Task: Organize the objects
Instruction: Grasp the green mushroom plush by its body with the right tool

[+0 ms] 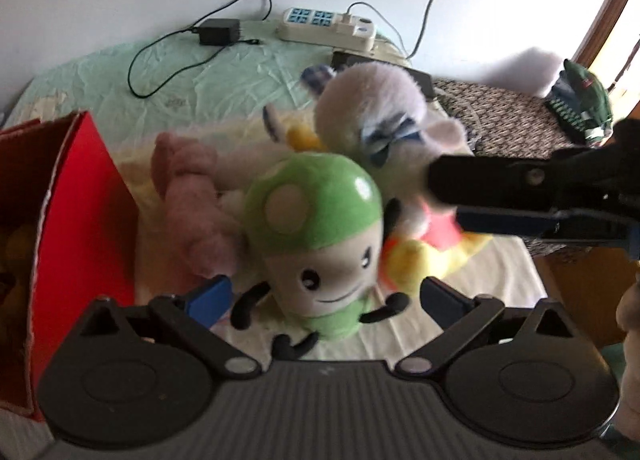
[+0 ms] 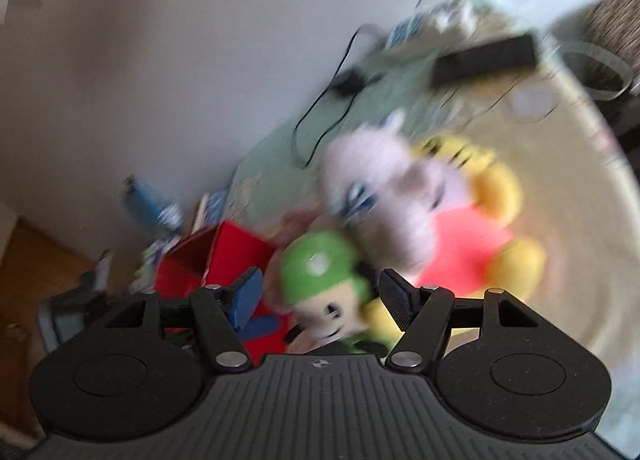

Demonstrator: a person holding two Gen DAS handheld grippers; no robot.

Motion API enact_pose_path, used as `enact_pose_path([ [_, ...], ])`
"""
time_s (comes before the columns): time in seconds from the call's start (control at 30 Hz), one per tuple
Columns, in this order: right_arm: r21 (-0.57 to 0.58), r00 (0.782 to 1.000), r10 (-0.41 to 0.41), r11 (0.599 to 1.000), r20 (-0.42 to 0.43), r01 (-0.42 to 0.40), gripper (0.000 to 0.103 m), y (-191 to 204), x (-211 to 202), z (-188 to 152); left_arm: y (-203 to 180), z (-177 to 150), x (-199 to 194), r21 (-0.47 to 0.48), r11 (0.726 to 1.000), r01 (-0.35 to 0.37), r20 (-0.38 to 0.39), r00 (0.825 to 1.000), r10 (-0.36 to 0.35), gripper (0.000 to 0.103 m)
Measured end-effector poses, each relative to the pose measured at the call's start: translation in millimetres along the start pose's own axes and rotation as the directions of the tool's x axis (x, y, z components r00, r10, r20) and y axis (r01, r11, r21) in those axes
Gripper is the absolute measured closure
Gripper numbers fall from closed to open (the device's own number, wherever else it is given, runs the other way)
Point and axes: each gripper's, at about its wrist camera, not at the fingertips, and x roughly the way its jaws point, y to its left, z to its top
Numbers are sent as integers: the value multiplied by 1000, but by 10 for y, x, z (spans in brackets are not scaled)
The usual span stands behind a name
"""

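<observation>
Left gripper (image 1: 326, 298): bottom of the left wrist view, jaws spread wide, blue pads either side of the mushroom toy without pressing on it.
Green mushroom plush (image 1: 316, 240): centre of that view, lying on the pale cloth between the left jaws, green spotted cap toward the top of the frame, smiling face and thin black limbs toward the bottom.
Right gripper (image 2: 320, 294): bottom of the right wrist view, jaws spread apart; the same green plush (image 2: 320, 280) shows blurred in the gap, and contact cannot be told. In the left view this gripper reaches in from the right edge (image 1: 448, 200), its tips over the white toy.
Red box (image 1: 80, 196): left edge of the left view, open, touching nothing in the jaws; just beside the pink toy.
Pink plush (image 1: 188, 196): left of centre, next to the mushroom cap.
White plush with a blue bow (image 1: 372, 116): above centre, behind the mushroom toy.
Yellow plush in a red top (image 2: 480, 236): right of centre in the right view, partly under the white toy.
Desk (image 1: 224, 84): wrinkled green cover, upper middle.
Power strip (image 1: 328, 28): top centre, by the wall.
Black adapter (image 1: 220, 32): upper left of centre, cable looping down.
</observation>
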Motion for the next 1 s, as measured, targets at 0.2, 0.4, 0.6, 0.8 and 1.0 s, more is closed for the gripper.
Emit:
enact_pose_path([
  [0.2,-74,999,-38,997,-34,36,34,80,326,5,86,14,194,-35,999,36,-13,999,-37,11],
  [0.4,-80,997,-34,996,-68,28,34,25,564,-11,139,61,297,-62,997,37,-34,999,-39,30],
  [0.6,-88,999,1,996,-49,-5,45,96,388,-69,64,13,13,-29,999,17,17,1000,-17,34],
  [0.8,-166,997,75,983,-3,-74,51,306,164,-161,22,-65,-399,-25,1000,8,86,996,-6,34],
  [1.0,-219,987,163,963,8,-157,50,540,124,-196,82,-150,-762,-42,997,-63,178,982,70,34],
])
